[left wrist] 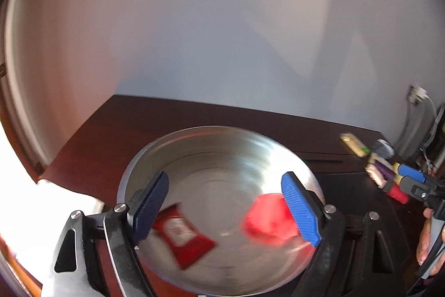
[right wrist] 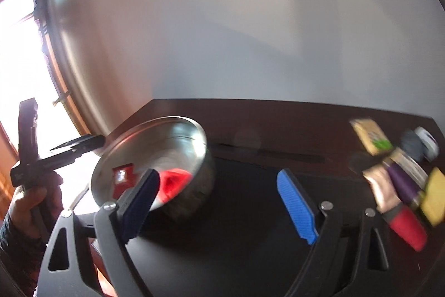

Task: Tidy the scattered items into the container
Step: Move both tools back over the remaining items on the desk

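Lying inside bowl (left wrist: 194,146): two red packets (left wrist: 183,237).

- My left gripper (left wrist: 226,206) is showing ribbed blue pads (left wrist: 301,209) on black arms, with silver screws (left wrist: 330,208) at four and eight o'clock.
- My right gripper (right wrist: 222,206) is wearing the same blue pads (right wrist: 296,206).
- A dark sleeve (right wrist: 12,238) is covering my left wrist.

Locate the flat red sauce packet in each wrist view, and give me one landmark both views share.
Left wrist view: the flat red sauce packet lies low and left of centre, inside the steel bowl, just past the left gripper and its dark left finger.
Right wrist view: it sits at left of centre, on the bowl's near-left inner wall.
Shared landmark: the crumpled red wrapper beside it in the bowl.
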`<move>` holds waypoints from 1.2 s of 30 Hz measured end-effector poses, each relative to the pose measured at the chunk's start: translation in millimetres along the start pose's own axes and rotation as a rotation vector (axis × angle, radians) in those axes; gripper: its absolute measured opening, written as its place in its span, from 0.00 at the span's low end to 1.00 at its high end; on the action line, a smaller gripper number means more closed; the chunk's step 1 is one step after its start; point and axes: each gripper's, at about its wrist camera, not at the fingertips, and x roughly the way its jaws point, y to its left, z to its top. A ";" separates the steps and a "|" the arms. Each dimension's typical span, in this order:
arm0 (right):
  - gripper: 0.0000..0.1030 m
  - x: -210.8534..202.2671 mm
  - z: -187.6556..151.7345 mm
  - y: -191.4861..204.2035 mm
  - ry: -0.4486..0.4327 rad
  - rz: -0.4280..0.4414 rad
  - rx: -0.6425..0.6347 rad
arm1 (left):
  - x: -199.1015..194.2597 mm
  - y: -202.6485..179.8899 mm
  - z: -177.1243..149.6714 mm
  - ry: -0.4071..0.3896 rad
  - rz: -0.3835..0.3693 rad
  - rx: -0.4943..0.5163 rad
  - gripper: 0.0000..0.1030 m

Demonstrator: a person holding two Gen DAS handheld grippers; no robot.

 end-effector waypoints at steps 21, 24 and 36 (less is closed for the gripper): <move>0.94 -150.1 -108.5 -169.1 -0.099 -0.346 0.356 | 68.6 -256.1 -11.7 0.180 -0.441 0.321 0.86; 0.94 -168.6 -118.5 -194.2 -0.115 -0.381 0.418 | 80.4 -278.3 -14.5 0.186 -0.452 0.386 0.86; 0.94 -162.5 -112.1 -234.4 -0.062 -0.358 0.369 | 164.5 -294.6 26.2 0.268 -0.363 0.333 0.86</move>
